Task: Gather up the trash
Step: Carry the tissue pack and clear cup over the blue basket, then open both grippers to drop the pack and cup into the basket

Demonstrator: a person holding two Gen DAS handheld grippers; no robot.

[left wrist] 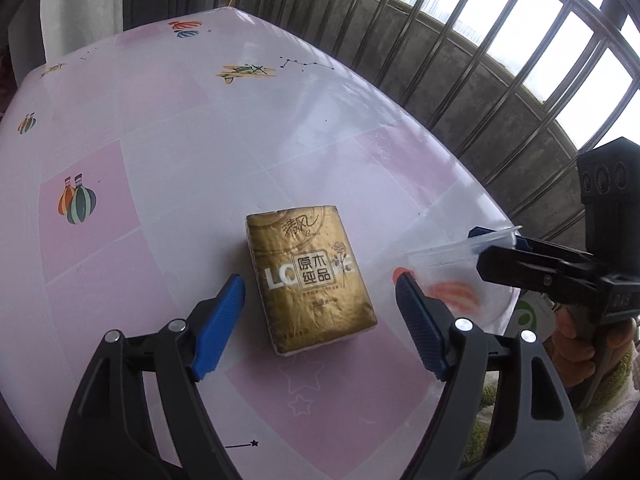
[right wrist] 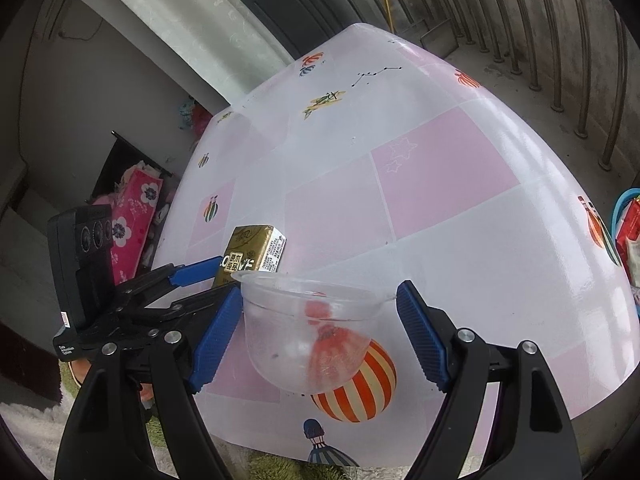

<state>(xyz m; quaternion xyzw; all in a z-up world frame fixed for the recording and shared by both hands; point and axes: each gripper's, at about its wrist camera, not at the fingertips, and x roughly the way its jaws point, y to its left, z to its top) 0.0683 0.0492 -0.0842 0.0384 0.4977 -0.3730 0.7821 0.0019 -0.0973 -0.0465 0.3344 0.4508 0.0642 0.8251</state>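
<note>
- Desk [left wrist: 168,128] under a glossy pink-and-white checked cover printed with balloons, planes and stars; metal railing [left wrist: 460,40] behind it.
- Gold tissue pack [left wrist: 310,280] lying flat on desk, near front edge, white lettering on top face.
- Left tool [left wrist: 320,296] spread wide, blue pads either side of tissue pack, neither pad touching it; pack sits between the fingers, nearer the left pad.
- Clear plastic cup [right wrist: 308,328] standing upright on desk just right of tissue pack, a gap between them; printed red-striped balloon showing through its wall, a small dark speck inside near the bottom.
- Right tool [right wrist: 320,328] spread wide around plastic cup; left pad looks to be at or just beside the cup wall, cannot tell if touching; right pad clearly apart from rim.
- In left wrist view, right tool [left wrist: 496,250] seen from the side at right edge, cup rim beside its fingertips, a hand [left wrist: 576,332] on the handle with a green fuzzy sleeve below.
- In right wrist view, left tool [right wrist: 204,276] seen at left, its blue fingers flanking the tissue pack [right wrist: 252,252], black camera block behind it.
- Pink flowered bag [right wrist: 132,216] on floor past the desk's left side; blue hoop and red packet at far right edge, partly cut off.
</note>
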